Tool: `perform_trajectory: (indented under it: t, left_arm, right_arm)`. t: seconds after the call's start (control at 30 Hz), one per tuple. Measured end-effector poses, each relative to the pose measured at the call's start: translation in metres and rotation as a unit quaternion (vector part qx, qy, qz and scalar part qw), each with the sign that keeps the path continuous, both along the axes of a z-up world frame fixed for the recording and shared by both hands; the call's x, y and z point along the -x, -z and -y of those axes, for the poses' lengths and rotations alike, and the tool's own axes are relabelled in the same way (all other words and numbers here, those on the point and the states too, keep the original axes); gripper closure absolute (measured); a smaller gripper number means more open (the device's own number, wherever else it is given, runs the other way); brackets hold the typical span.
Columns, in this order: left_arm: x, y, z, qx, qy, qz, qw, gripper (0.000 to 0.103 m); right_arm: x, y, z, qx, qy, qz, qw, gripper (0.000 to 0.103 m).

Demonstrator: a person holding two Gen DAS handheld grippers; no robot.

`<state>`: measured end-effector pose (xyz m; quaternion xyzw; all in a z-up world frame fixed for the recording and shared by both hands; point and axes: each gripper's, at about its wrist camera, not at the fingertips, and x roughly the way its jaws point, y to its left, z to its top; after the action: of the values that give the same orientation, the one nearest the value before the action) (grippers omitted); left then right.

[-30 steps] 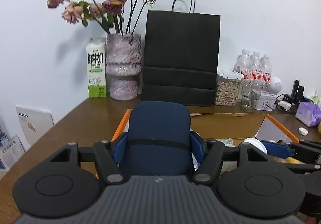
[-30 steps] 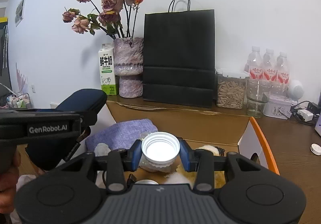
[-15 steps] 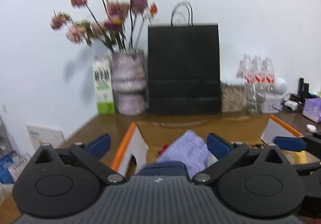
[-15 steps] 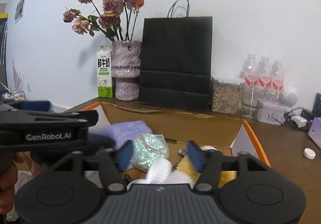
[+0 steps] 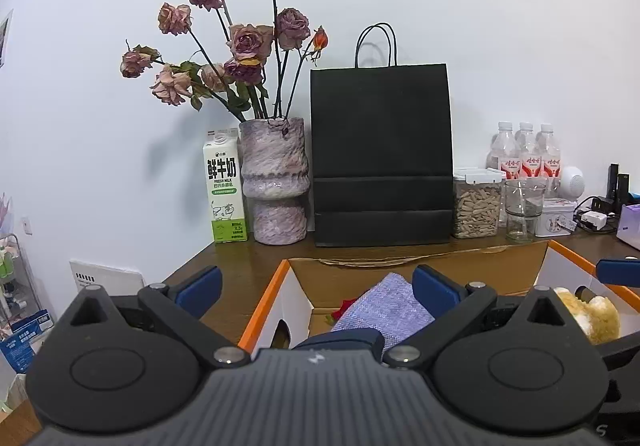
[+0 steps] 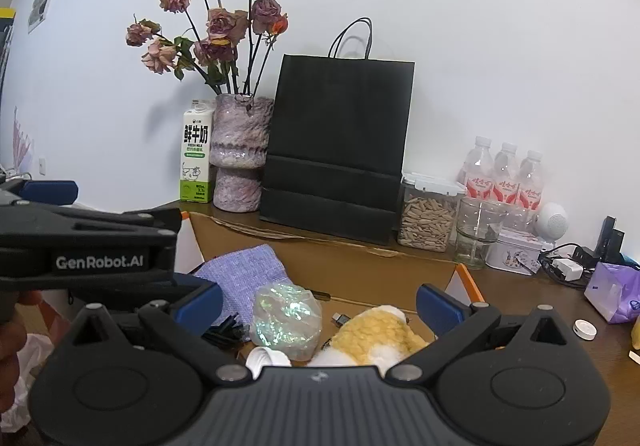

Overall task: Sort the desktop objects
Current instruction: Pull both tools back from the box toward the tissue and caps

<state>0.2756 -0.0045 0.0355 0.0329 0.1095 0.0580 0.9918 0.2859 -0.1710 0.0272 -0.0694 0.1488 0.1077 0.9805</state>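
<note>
We hold both tools over the open cardboard box with orange rim (image 5: 262,302) on the brown wooden table (image 5: 248,274). Left tool (image 5: 316,282) stands wide, nothing between its pads; the dark blue padded case (image 5: 340,338) lies in the box just below it. Right tool (image 6: 318,304) is opening, empty, above the white ribbed plastic cap (image 6: 266,358). Alongside sit a lilac woven cloth pouch (image 6: 244,274), an iridescent crinkled wrap (image 6: 286,320) and a fuzzy yellow-and-white plush toy (image 6: 374,338): soft goods gathered together, we judge.
</note>
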Motion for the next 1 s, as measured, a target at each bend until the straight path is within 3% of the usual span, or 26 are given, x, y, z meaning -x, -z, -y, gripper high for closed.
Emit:
perform_trajectory:
  t: [0.77,1.0]
  left_arm:
    - [0.015,-0.022,0.006,0.001,0.014,0.012,0.9998,0.000]
    - [0.030,-0.034,0.004,0.009,0.031,-0.004,0.9995,0.000]
  right_arm:
    - [0.018,-0.021,0.001,-0.014,-0.004,-0.004,1.000,0.000]
    - [0.039,-0.032,0.005,-0.018,0.000,0.002,1.000,0.000]
